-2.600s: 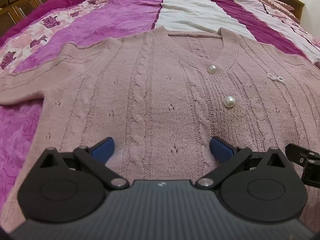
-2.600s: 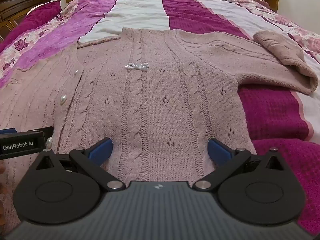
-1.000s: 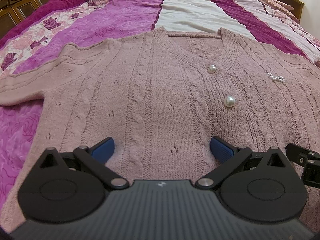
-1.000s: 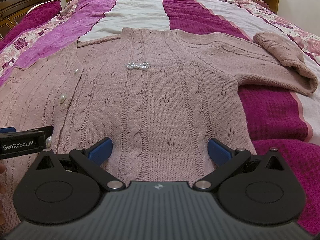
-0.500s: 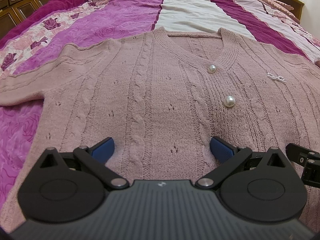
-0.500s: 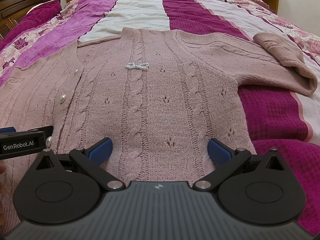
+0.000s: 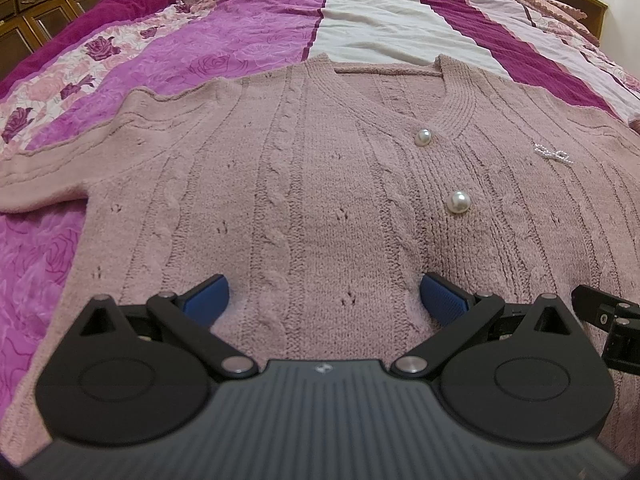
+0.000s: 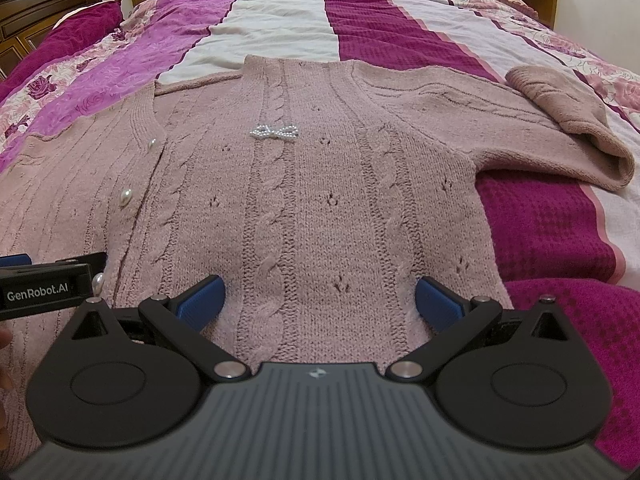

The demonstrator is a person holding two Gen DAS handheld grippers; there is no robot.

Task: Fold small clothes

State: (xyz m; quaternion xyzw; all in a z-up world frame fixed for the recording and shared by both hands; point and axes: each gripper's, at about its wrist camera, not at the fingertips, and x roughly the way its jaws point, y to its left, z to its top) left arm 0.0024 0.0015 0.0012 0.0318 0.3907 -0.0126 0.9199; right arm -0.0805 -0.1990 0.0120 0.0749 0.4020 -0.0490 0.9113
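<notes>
Two grippers sit low over one dusty-pink cable-knit cardigan (image 7: 320, 184) spread flat, front up, across the near part of a bed covered in a striped magenta, purple, white and rose-print bedspread (image 7: 248, 52), the neckline pointing toward the far edge. In the left wrist view the left gripper (image 7: 324, 300) has its jaws spread wide, the blue pads (image 7: 206, 298) resting on or just over the knit near the hem and holding nothing. This view shows the V-neck, two pearl buttons (image 7: 459, 202) on the placket, and the cardigan's left sleeve (image 7: 44, 168) running off toward the left edge of the bed, with dark wooden cabinets (image 7: 36, 16) past that side. A pearl bow (image 7: 554, 155) appears only small at the right, and a black part of the other gripper pokes in at the right edge. In the right wrist view the right gripper (image 8: 318, 300) is likewise spread wide with nothing between its blue pads (image 8: 202, 298), low over the hem. Here the pearl bow (image 8: 275, 131) lies plainly on the chest, and the right sleeve (image 8: 560, 128) reaches toward the right edge of the bed with its cuff doubled back over itself, which the left view does not show. The left gripper's arm, lettered GenRobot.AI, enters at the left edge beside a third pearl button (image 8: 98, 281). A wooden headboard (image 8: 44, 8) stands at the far left corner.
</notes>
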